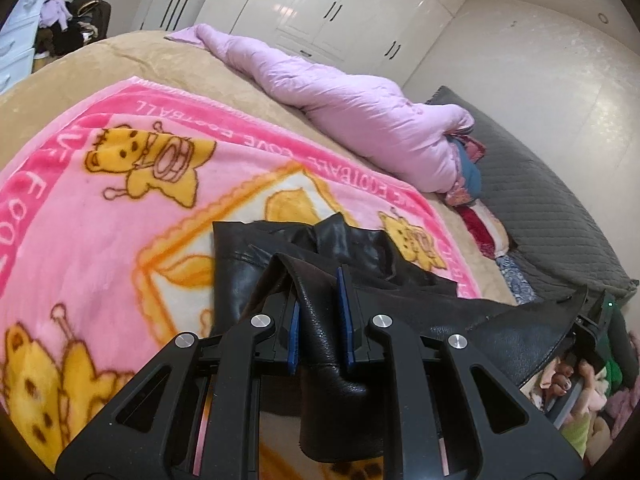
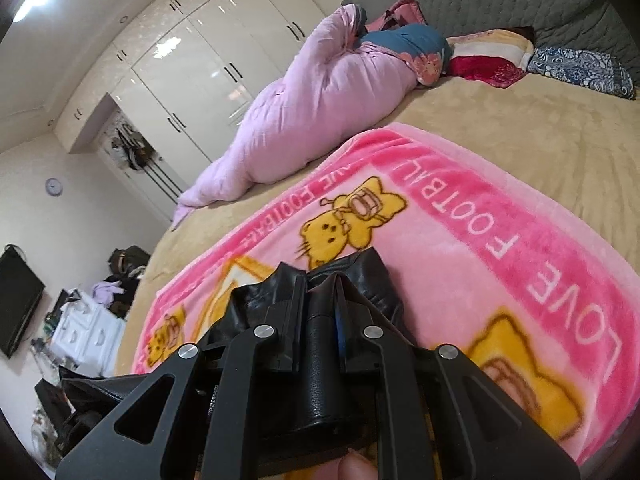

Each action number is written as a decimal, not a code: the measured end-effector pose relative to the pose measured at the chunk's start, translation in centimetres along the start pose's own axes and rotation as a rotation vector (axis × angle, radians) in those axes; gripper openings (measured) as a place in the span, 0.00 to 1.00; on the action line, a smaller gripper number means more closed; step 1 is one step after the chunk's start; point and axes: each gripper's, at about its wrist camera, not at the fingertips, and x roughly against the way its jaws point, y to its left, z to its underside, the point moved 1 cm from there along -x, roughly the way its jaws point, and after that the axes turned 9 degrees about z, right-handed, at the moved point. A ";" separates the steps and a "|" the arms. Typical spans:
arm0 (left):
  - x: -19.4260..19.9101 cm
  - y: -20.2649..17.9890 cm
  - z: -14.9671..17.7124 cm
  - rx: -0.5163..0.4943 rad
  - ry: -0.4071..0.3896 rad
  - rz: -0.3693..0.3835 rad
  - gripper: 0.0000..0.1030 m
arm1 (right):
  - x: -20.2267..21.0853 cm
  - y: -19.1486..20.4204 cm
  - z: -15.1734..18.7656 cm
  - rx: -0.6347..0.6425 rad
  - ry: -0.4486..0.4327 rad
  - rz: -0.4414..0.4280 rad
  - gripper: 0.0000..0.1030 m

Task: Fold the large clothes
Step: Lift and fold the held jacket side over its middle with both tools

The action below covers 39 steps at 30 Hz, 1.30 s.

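A black leather garment (image 1: 280, 256) hangs above the pink cartoon blanket (image 1: 100, 208) on the bed. My left gripper (image 1: 320, 284) is shut on a fold of its edge, which runs back between the blue pads. The stretched edge leads right to the other gripper (image 1: 592, 320). In the right wrist view my right gripper (image 2: 322, 284) is shut on another bunched part of the black leather garment (image 2: 360, 276), held above the blanket (image 2: 480, 248). The rest of the garment is hidden under the grippers.
A rolled lilac duvet (image 1: 352, 108) lies across the tan bed sheet (image 1: 168, 60), with pillows (image 2: 496, 56) by the grey headboard (image 1: 544, 196). White wardrobes (image 2: 208, 56) line the wall. A cluttered white dresser (image 2: 92, 332) and a TV (image 2: 18, 300) stand beyond the bed.
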 end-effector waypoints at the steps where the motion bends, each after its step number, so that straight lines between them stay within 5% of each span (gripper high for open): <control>1: -0.4 0.3 -0.2 0.003 0.005 -0.008 0.09 | -0.4 0.1 -0.1 0.005 -0.001 0.012 0.11; 18: -5.1 2.9 0.5 0.026 0.035 -0.101 0.13 | -7.2 -1.0 0.7 -0.017 0.037 0.074 0.18; 20: -5.3 3.0 0.8 0.031 0.034 -0.096 0.22 | -7.6 -1.3 1.2 0.001 0.031 0.073 0.21; 24: -4.8 2.6 1.2 0.030 -0.006 -0.063 0.40 | -7.5 -2.2 1.1 0.008 -0.010 0.072 0.51; 26: -4.1 2.0 1.3 0.006 -0.054 -0.095 0.58 | -6.8 -2.6 0.7 0.000 -0.045 0.044 0.51; 29: -2.9 1.4 1.5 -0.030 -0.113 -0.114 0.60 | -5.9 -2.6 0.4 0.039 -0.094 0.055 0.55; 33: -3.8 1.5 2.2 -0.113 -0.073 -0.210 0.60 | -6.2 -1.6 0.9 0.160 -0.104 0.138 0.59; 39: -7.4 4.3 2.5 -0.122 0.060 -0.293 0.60 | -10.3 0.2 2.8 0.362 -0.007 0.265 0.60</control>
